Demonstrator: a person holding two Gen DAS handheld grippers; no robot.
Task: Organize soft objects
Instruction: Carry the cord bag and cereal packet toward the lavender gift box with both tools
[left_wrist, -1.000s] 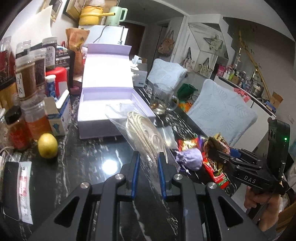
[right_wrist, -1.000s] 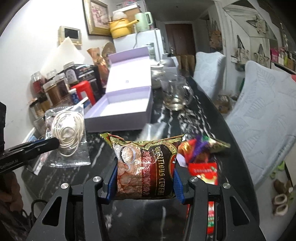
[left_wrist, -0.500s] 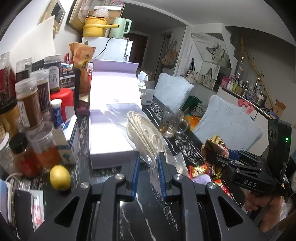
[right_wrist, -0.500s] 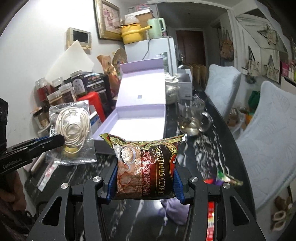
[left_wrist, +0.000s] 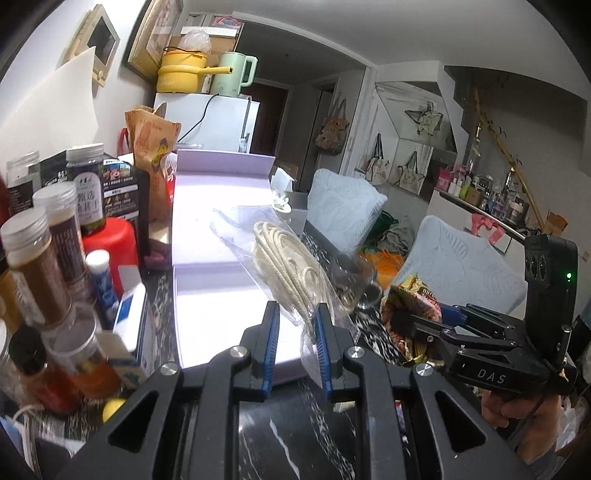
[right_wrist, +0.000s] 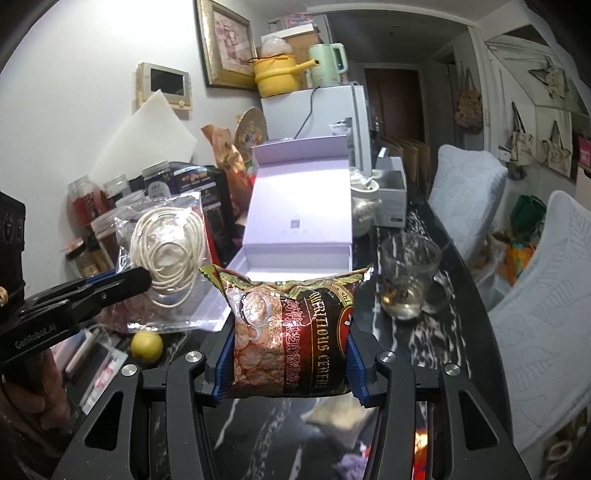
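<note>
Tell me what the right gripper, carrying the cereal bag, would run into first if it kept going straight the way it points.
Most likely the open purple box: it sits directly beyond the cereal bag clamped in the right gripper, which looks aimed at the box's tray. Depth is uncertain; the bag may clear the front rim.

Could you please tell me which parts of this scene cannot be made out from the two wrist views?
- Floor of the open lilac box: right wrist view, near part hidden behind the cereal bag.
- Tabletop below the right gripper: right wrist view, blurred; the items lying there are unidentifiable.
- Cereal bag print: left wrist view, hidden by the gripper's finger.
- Jar labels: left wrist view, too small to read.
</note>
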